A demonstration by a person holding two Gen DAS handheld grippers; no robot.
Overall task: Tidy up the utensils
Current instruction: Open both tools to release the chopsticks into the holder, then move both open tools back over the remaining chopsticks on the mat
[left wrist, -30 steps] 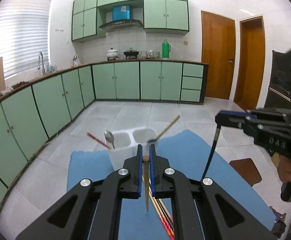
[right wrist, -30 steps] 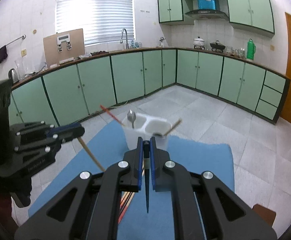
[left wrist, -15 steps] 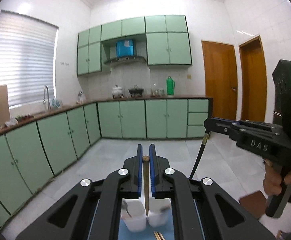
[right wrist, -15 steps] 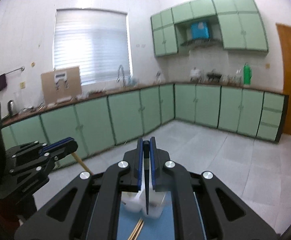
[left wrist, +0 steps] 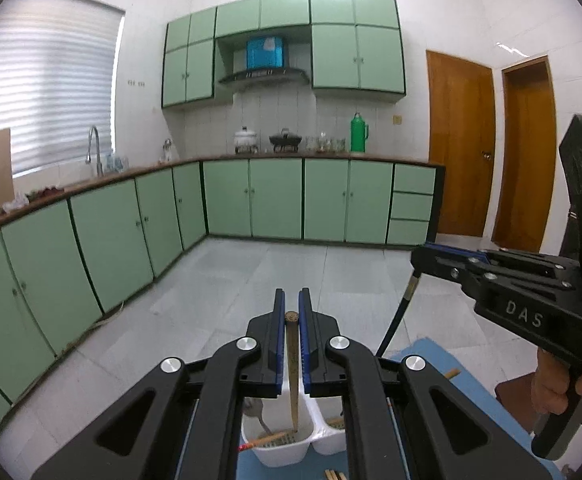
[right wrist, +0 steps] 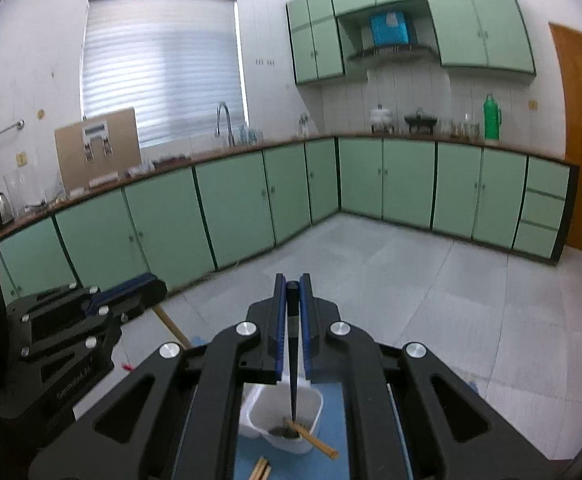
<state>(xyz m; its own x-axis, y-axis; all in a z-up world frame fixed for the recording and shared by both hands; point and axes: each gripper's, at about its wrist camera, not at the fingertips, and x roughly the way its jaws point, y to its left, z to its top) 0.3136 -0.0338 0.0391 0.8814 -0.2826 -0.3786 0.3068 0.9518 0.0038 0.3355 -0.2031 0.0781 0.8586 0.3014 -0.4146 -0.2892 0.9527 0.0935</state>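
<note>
My left gripper (left wrist: pixel 291 316) is shut on a wooden chopstick (left wrist: pixel 292 376) that hangs down with its tip inside the left cell of the white two-cell holder (left wrist: pixel 279 446). A spoon (left wrist: pixel 256 410) and another chopstick lie in that cell. My right gripper (right wrist: pixel 291 286) is shut on a black chopstick (right wrist: pixel 292 376) whose tip reaches into the holder's other cell (right wrist: pixel 287 420), where a wooden chopstick (right wrist: pixel 315 440) leans out. The right gripper also shows in the left wrist view (left wrist: pixel 419 258), the left gripper in the right wrist view (right wrist: pixel 155 286).
The holder stands on a blue mat (left wrist: pixel 431 356) on a small table. Loose chopsticks (right wrist: pixel 261 468) lie on the mat in front of the holder. Green cabinets (left wrist: pixel 275 200) line the far walls, with tiled floor (left wrist: pixel 291 264) between.
Both grippers went from looking down at the mat to pointing level above the holder. Each held chopstick now hangs upright with its tip lowered into a cell.
</note>
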